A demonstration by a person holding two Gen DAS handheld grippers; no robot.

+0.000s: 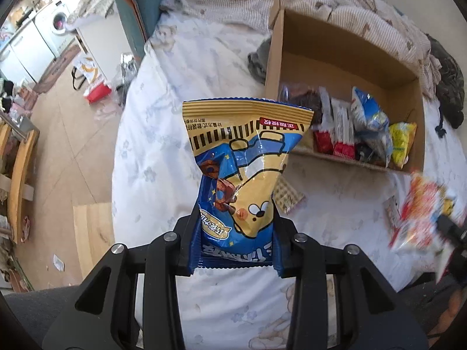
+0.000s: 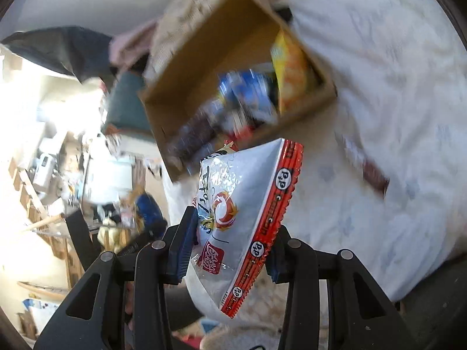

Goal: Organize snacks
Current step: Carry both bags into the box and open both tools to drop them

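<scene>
My left gripper (image 1: 235,233) is shut on a blue and yellow cartoon snack bag (image 1: 242,169), held above the white bedsheet. My right gripper (image 2: 230,245) is shut on a silver snack bag with a red edge (image 2: 245,204); that bag shows blurred at the right of the left wrist view (image 1: 420,218). A cardboard box (image 1: 344,46) lies open on the bed beyond both bags, holding several snack packs (image 1: 364,125). It also shows in the right wrist view (image 2: 204,49), blurred, with packs inside.
A small beige packet (image 1: 289,198) lies on the sheet beside the box, and a dark red stick pack (image 2: 364,166) lies on the sheet. Dark clothing (image 1: 449,87) lies right of the box. The bed edge and wooden floor (image 1: 67,145) are at left.
</scene>
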